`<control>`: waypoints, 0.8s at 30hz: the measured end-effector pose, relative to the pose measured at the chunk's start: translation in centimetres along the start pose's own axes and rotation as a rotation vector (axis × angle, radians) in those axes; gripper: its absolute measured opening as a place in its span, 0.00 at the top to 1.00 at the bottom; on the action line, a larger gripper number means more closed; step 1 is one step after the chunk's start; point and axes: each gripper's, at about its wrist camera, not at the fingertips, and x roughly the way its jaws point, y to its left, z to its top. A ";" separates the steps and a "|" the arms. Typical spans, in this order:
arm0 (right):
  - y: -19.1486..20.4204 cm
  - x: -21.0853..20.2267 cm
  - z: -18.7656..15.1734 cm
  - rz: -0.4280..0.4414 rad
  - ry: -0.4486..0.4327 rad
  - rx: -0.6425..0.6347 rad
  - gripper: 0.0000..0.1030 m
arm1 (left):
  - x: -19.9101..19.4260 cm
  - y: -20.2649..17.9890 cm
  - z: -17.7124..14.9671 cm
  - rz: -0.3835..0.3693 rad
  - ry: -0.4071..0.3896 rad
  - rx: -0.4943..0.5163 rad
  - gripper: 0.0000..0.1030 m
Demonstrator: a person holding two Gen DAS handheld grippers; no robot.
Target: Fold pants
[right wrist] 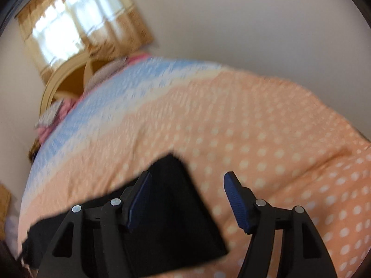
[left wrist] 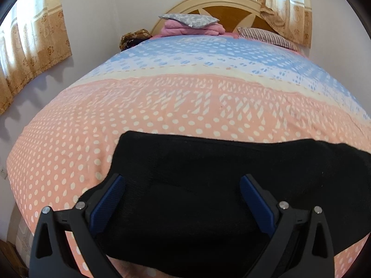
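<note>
The black pants (left wrist: 231, 173) lie folded flat on the near part of the bed. In the left wrist view my left gripper (left wrist: 183, 183) is open, its blue pads spread wide just above the pants' near left part. In the right wrist view, which is blurred, the same pants (right wrist: 176, 213) show as a folded dark block with its right edge between the fingers. My right gripper (right wrist: 187, 180) is open and empty above that right end; its right pad is over the bedspread.
The bedspread (left wrist: 162, 106) is pink with white dots, then blue farther back. Folded pink cloth with a grey pillow (left wrist: 192, 24) and a striped pillow (left wrist: 266, 36) lie by the wooden headboard (left wrist: 222, 4). Curtained windows (left wrist: 30, 41) flank the bed.
</note>
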 end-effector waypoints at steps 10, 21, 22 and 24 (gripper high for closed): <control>4.7 -1.0 -0.8 -0.201 -0.011 -0.217 0.90 | 0.2 0.2 -0.7 -0.004 0.015 0.008 0.01; 1.7 -2.5 -0.9 -0.315 -0.098 -0.085 0.97 | -0.9 1.7 -0.3 0.029 -0.042 0.041 0.01; 3.1 -3.8 -0.9 -0.362 -0.163 -0.084 0.97 | -1.5 2.4 0.2 0.018 -0.060 0.020 0.01; 6.5 -5.5 -1.2 -0.419 -0.245 -0.160 0.96 | -2.2 3.5 0.8 0.004 -0.089 -0.004 0.01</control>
